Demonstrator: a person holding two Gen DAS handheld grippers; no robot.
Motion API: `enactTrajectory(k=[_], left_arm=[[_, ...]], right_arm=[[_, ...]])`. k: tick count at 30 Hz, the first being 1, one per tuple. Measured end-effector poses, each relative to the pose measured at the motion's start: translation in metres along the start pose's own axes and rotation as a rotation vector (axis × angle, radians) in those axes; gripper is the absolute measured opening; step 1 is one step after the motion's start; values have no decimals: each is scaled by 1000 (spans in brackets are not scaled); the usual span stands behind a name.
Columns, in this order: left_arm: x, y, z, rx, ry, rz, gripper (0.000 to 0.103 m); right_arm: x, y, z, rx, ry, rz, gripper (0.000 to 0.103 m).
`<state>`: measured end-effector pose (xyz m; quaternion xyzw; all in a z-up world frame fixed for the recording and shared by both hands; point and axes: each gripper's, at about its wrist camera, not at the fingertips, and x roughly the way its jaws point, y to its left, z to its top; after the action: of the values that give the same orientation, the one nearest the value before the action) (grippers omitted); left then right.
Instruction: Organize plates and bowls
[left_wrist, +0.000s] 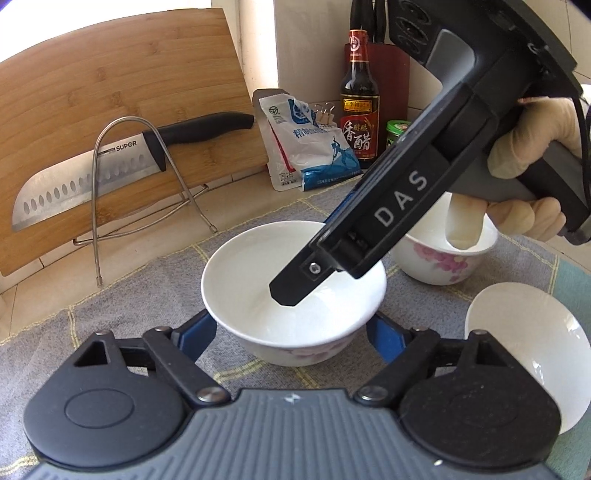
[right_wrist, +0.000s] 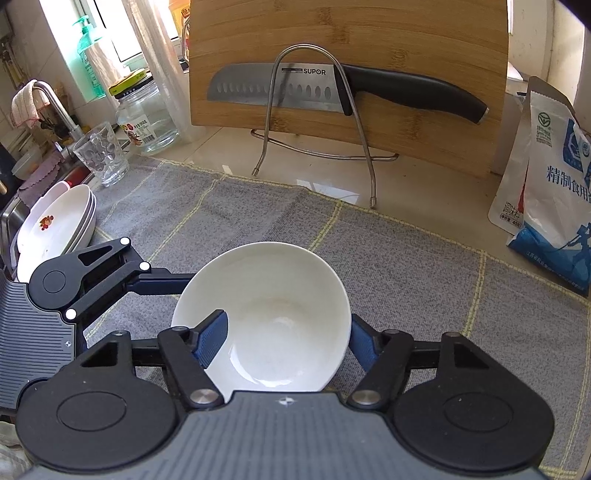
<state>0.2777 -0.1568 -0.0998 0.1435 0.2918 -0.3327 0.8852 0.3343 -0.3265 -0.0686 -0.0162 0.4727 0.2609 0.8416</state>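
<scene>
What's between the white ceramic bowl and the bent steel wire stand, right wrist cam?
No objects. From white ceramic bowl to steel wire stand: only grey checked cloth mat, then bare beige countertop; right wrist view shows it.

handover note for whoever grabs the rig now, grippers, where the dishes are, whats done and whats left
Left gripper: fingers either side of the middle bowl; contact hidden, grip unclear.
Right gripper: open, one finger inside that same bowl, the other outside its rim.
Things: middle bowl on the grey cloth; flowered bowl behind it; plain white bowl to its right.
Done: plates sit stacked at the cloth's edge.
Left: the three bowls stand apart; probably nest them.
</scene>
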Motion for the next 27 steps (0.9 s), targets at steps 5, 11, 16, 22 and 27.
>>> enactTrajectory(k=[5, 11, 16, 22, 27], left_arm=[[-1, 1, 1, -5, 9, -1, 88], [-12, 2, 0, -7, 14, 7, 88], [-32, 4, -2, -16, 10, 17, 88], [-60, 10, -10, -19, 14, 25, 88], [-83, 16, -21, -17, 24, 22, 88]], right_arm=[[-2, 0, 1, 29, -4, 11, 75], [-5, 11, 3, 21, -4, 21, 75], [-11, 28, 3, 17, -10, 38, 75], [-19, 57, 0, -5, -21, 58, 75], [-21, 82, -6, -12, -22, 72, 75]])
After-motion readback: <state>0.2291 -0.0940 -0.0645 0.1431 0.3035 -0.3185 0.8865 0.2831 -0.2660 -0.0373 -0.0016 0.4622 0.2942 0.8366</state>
